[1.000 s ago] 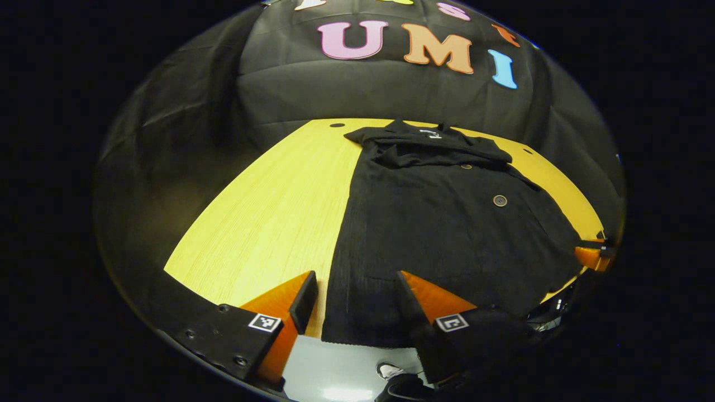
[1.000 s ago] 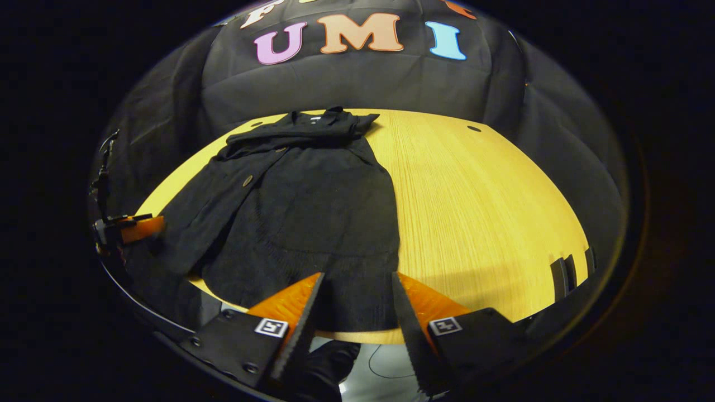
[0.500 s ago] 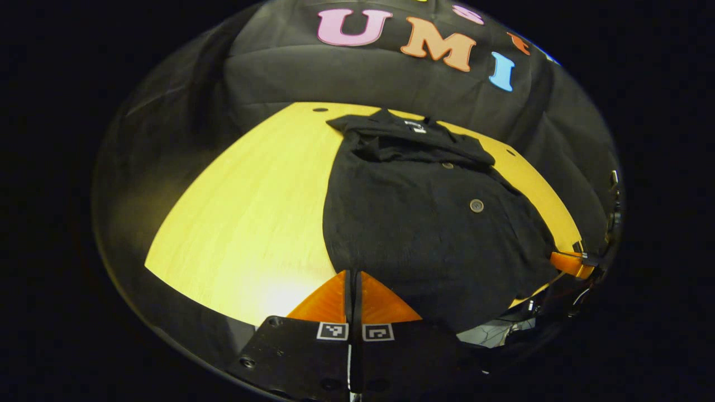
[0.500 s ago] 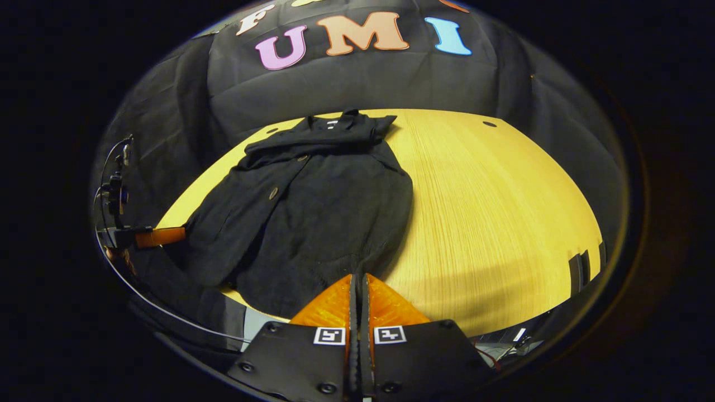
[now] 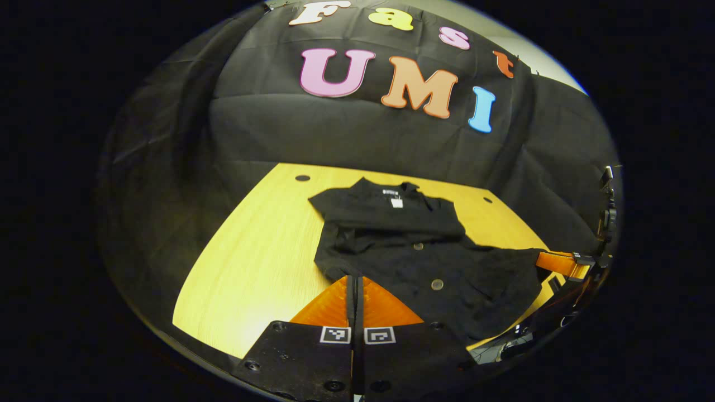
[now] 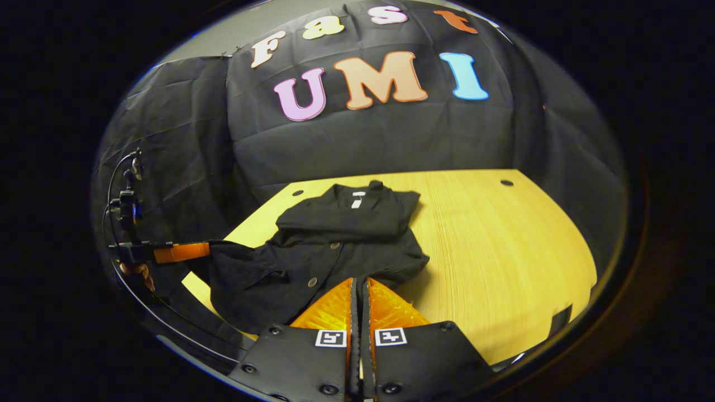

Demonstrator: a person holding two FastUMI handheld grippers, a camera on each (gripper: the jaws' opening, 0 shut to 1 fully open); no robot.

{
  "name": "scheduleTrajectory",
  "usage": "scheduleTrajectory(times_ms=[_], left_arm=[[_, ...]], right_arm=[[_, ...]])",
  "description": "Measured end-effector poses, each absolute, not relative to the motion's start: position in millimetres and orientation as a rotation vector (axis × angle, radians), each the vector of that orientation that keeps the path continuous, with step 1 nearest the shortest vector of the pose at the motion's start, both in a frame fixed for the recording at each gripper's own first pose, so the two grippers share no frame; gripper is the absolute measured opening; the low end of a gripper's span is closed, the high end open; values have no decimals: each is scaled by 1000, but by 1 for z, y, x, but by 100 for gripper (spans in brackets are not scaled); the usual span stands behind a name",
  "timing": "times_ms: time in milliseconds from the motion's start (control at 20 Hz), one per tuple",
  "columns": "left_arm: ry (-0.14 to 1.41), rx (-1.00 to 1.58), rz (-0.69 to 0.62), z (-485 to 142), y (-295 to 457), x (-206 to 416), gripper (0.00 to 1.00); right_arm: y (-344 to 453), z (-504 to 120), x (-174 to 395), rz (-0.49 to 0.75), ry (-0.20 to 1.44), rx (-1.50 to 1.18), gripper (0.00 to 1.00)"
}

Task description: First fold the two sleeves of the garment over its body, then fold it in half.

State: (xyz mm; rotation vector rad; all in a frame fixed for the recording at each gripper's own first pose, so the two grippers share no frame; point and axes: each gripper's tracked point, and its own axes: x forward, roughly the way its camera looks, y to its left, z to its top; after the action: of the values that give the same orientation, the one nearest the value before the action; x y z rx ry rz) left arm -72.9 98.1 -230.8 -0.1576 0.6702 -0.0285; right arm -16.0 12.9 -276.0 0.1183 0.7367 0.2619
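A black buttoned garment [image 5: 391, 220] [image 6: 341, 220] lies on the yellow wooden table [image 5: 251, 251] [image 6: 503, 234], collar at the far end, both sleeves folded across its chest. In the left gripper view my left gripper [image 5: 354, 279] is shut on the garment's left hem corner, held above the table. In the right gripper view my right gripper [image 6: 357, 281] is shut on the other hem corner. The lower half hangs slack between them, raised off the table. The right gripper [image 5: 550, 261] appears at the far right of the left view, the left gripper [image 6: 195, 251] at the left of the right view.
Small round holes [image 5: 302, 178] [image 6: 506, 182] mark the table's far corners. Black cloth walls the booth behind and beside the table. A hand [image 6: 137, 273] holds the left gripper beyond the table's near edge. Bare wood stretches right of the garment in the right view.
Both grippers went from open around the hem to shut on it. They then lifted the hem off the table and carried it toward the collar.
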Motion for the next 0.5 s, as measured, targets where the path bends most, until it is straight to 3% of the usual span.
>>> scheduleTrajectory(times_ms=[100,150,500], left_arm=[[642,-152,-25,-217,101,-47,0],[632,-146,-15,-211,105,-37,0],[595,-150,-2,-192,114,40,0]], right_arm=[[15,-259,9,274,697,133,8],[14,-256,19,279,702,135,4],[0,-233,102,262,647,197,4]])
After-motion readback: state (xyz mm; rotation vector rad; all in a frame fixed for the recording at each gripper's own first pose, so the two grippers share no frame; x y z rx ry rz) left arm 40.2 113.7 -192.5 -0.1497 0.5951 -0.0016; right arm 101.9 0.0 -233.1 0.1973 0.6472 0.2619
